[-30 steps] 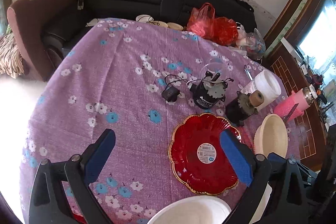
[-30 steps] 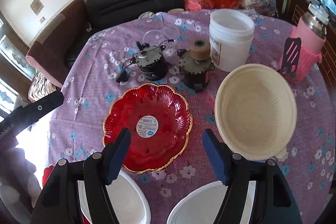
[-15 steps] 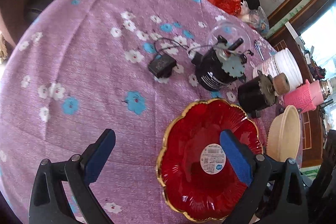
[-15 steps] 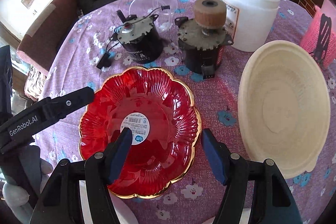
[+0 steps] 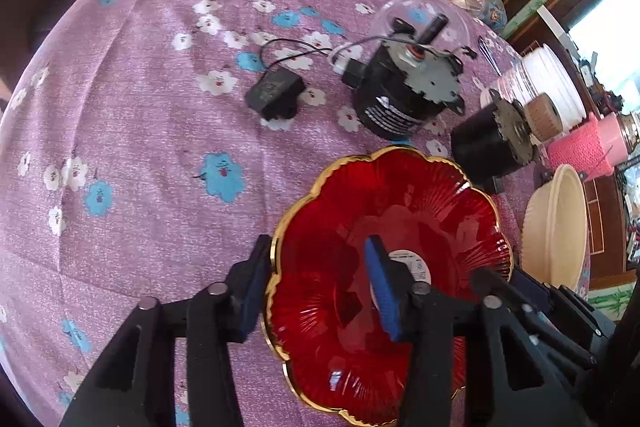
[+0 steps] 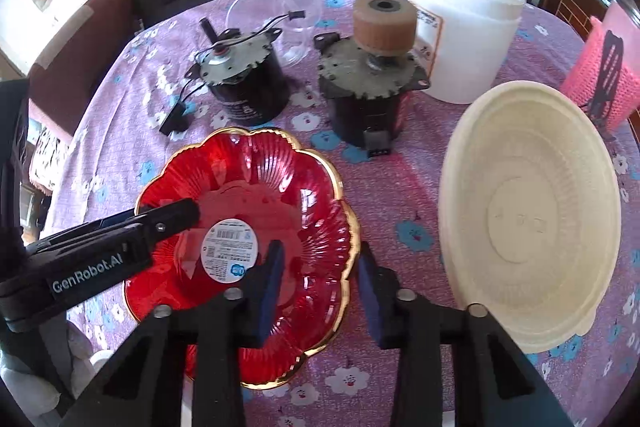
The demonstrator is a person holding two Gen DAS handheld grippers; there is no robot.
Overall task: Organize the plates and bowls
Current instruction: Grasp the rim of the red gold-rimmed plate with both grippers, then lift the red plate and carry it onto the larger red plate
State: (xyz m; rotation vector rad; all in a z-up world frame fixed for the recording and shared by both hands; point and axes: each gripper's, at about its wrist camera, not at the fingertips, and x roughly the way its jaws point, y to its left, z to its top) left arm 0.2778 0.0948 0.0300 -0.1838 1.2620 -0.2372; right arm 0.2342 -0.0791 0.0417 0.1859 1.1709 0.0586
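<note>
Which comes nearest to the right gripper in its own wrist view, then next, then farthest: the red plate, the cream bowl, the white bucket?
1. The red plate: its right rim sits between the fingers of the right gripper.
2. The cream bowl: on the cloth to the gripper's right, apart from it.
3. The white bucket: far back, right of centre, beyond the bowl.

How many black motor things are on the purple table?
2. The left motor with wires sits behind the red plate. The right motor, with a brown roller on top, stands beside the white bucket.
</note>
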